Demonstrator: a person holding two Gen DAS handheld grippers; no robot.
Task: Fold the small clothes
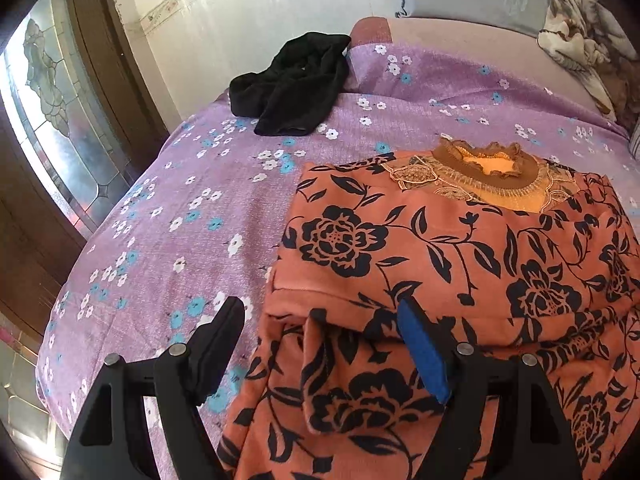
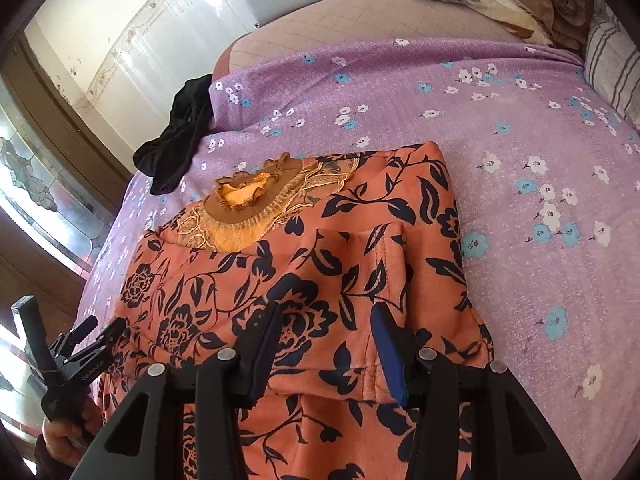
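Orange floral garment, seen from the left wrist view, is laid on the purple flowered bedspread of a bed, its frilled mustard collar at the far end and a fold edge lying across it near the camera. The left claw is shown with its jaws held wide apart, straddling a loose pleat at the garment's near left edge; no cloth is pinched between the pads. A crumpled black garment is seen well apart, near the bed's far left corner. In the right wrist view the same orange floral garment is seen partly folded, with a stitched hem running toward the camera. The right claw is shown with its jaws parted above the cloth beside that hem, nothing being gripped. The left claw is visible at the picture's left edge, carried by a hand. The fabric is judged light, soft and limp, likely to sag and to slide over itself; hold is best taken at the hemmed edges and corners, where the layers are thicker.
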